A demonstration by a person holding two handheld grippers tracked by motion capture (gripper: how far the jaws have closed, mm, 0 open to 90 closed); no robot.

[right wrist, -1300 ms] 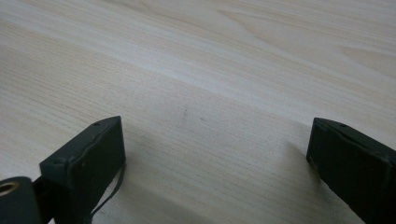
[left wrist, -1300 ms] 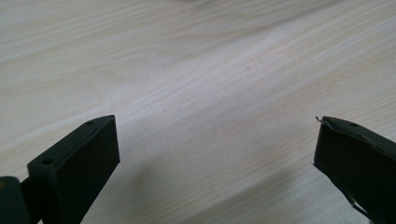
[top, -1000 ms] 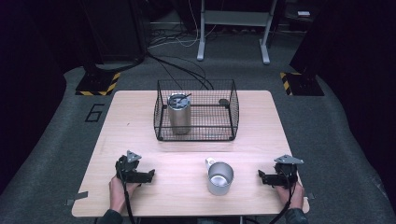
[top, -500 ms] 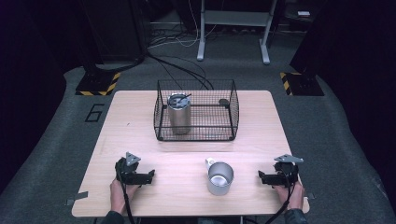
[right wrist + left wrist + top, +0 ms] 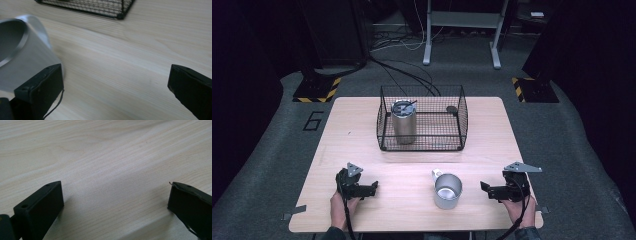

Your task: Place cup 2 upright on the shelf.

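A silver metal mug (image 5: 446, 190) stands upright on the wooden table (image 5: 492, 135) near its front edge, handle toward the back. The mug (image 5: 22, 52) fills the left of the right gripper view, just beyond the left jaw. My right gripper (image 5: 486, 189) rests low at the front right, open, a short way right of the mug, nothing between its jaws. My left gripper (image 5: 373, 188) lies at the front left, open over bare wood (image 5: 112, 170). A steel tumbler (image 5: 403, 121) with a dark lid stands inside a black wire basket (image 5: 460, 118) at the table's middle back.
A small dark round object (image 5: 452, 109) lies in the basket's back right corner. The basket's corner (image 5: 120, 15) appears at the top of the right gripper view. Cables (image 5: 412, 75) and a stand leg (image 5: 428, 35) are on the floor behind the table.
The right gripper has shifted slightly toward the front right; the left gripper, the mug and the basket stay put.
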